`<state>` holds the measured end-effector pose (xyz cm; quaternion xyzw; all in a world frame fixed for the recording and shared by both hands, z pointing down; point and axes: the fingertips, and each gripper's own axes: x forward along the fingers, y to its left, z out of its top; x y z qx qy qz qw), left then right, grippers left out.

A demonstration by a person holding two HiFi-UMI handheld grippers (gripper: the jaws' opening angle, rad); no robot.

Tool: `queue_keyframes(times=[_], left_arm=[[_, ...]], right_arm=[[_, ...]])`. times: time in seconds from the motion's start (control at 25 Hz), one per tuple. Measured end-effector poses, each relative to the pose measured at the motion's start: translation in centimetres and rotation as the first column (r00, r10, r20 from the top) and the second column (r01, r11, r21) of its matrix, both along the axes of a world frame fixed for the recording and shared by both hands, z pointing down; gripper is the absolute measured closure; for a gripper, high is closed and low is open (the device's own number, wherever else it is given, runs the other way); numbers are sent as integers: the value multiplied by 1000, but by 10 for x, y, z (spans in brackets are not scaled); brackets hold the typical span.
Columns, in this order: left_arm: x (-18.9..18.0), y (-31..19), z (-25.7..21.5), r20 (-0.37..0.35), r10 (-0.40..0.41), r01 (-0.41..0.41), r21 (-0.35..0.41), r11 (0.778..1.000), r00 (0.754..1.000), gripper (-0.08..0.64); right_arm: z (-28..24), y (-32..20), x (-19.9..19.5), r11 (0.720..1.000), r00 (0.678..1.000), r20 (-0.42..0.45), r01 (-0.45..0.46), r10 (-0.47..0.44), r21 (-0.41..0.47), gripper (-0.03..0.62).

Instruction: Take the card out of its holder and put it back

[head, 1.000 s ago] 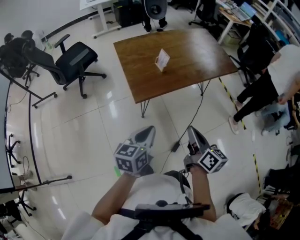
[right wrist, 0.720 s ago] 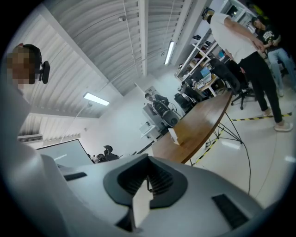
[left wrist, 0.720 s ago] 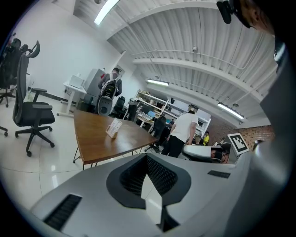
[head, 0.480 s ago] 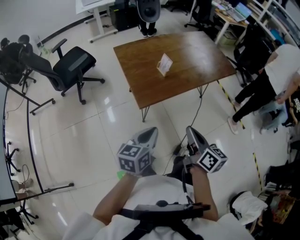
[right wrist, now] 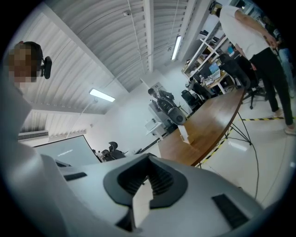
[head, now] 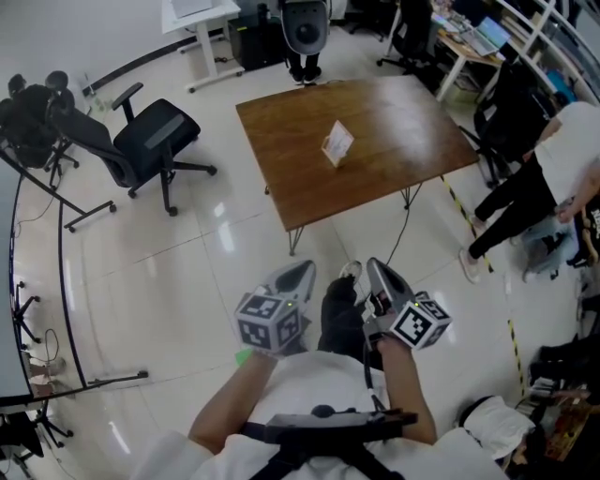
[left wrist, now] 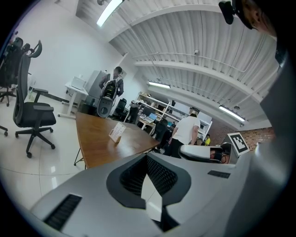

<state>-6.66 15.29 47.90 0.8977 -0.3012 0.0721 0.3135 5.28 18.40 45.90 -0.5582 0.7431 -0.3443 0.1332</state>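
Note:
A white card stands in its clear holder (head: 337, 143) near the middle of the brown table (head: 394, 112), well ahead of me across bare floor. My left gripper (head: 299, 275) and right gripper (head: 376, 270) are held side by side at waist height, far short of the table, both shut with nothing between the jaws. In the left gripper view the card holder (left wrist: 117, 132) shows small beyond the left gripper (left wrist: 147, 159). From the right gripper view the card holder (right wrist: 183, 133) sits on the table past the right gripper (right wrist: 149, 159).
A black office chair (head: 150, 134) stands left of the table. A person (head: 307, 26) is at the table's far edge, another in a white shirt (head: 562, 155) to its right. A cable (head: 398, 230) and striped tape (head: 461, 204) lie on the tiled floor.
I have stepped toward the table: it sits slightly nearer and lower in the head view, and a leg now shows between the grippers. Both grippers stay shut.

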Motion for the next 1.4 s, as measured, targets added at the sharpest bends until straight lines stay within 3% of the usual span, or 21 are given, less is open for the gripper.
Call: queue_keyframes(times=[0.44, 0.56, 1.16, 1.4], left_arm=[[20, -64, -3, 45, -8, 7, 32, 999, 999, 563], [31, -87, -2, 52, -13, 11, 38, 999, 999, 563], [93, -202, 4, 94, -67, 65, 24, 998, 993, 563], [111, -230, 12, 111, -85, 84, 20, 996, 990, 563]], right_arm=[[-3, -71, 13, 1000, 999, -43, 28, -28, -3, 586], [8, -94, 24, 999, 999, -9, 35, -35, -7, 586], [16, -224, 97, 998, 998, 0, 57, -57, -18, 586], [27, -257, 115, 996, 997, -31, 75, -77, -50, 568]])
